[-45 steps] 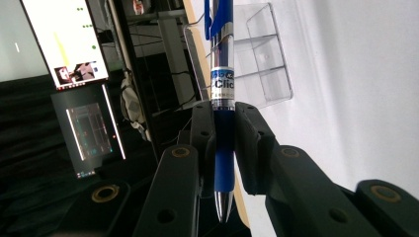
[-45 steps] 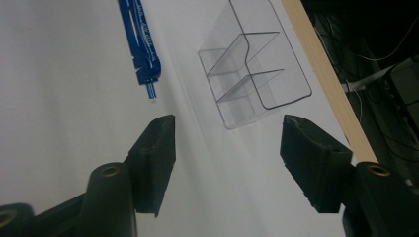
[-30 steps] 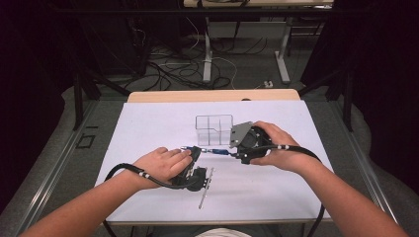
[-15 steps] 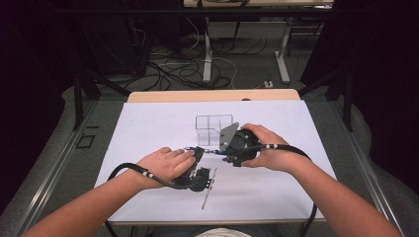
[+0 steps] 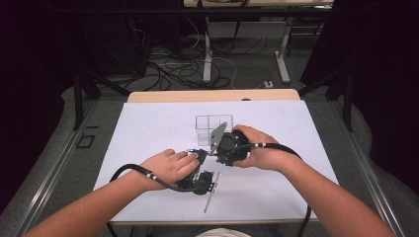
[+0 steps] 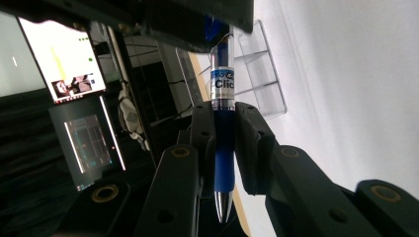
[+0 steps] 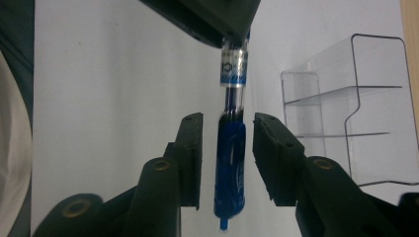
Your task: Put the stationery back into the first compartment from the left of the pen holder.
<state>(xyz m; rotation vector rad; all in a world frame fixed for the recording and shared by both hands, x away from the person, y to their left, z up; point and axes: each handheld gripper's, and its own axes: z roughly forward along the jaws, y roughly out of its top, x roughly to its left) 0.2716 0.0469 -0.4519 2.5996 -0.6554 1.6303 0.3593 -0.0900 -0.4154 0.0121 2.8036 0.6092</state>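
Note:
A blue click pen (image 6: 223,148) with a clear upper barrel is clamped at its rubber grip by my left gripper (image 6: 225,111), silver tip toward the camera. In the high view the left gripper (image 5: 200,160) sits mid-table under the left hand, and the pen (image 5: 196,152) bridges to my right gripper (image 5: 211,152). The right gripper (image 7: 227,123) straddles the pen's other end (image 7: 231,158). Its jaws have just been closing, with a narrow gap left on each side of the barrel. The left gripper's body (image 7: 212,15) fills the top of that view.
A clear plastic compartment box (image 5: 213,123) stands just behind the grippers, also seen in the gripper views (image 6: 259,64) (image 7: 346,123). A thin silver rod (image 5: 211,193) lies on the white table cover (image 5: 148,133) near the front. Cables lie on the floor beyond.
The right hand has moved left toward the left gripper, and its jaws have narrowed around the pen's end. The left hand has stayed put with the pen.

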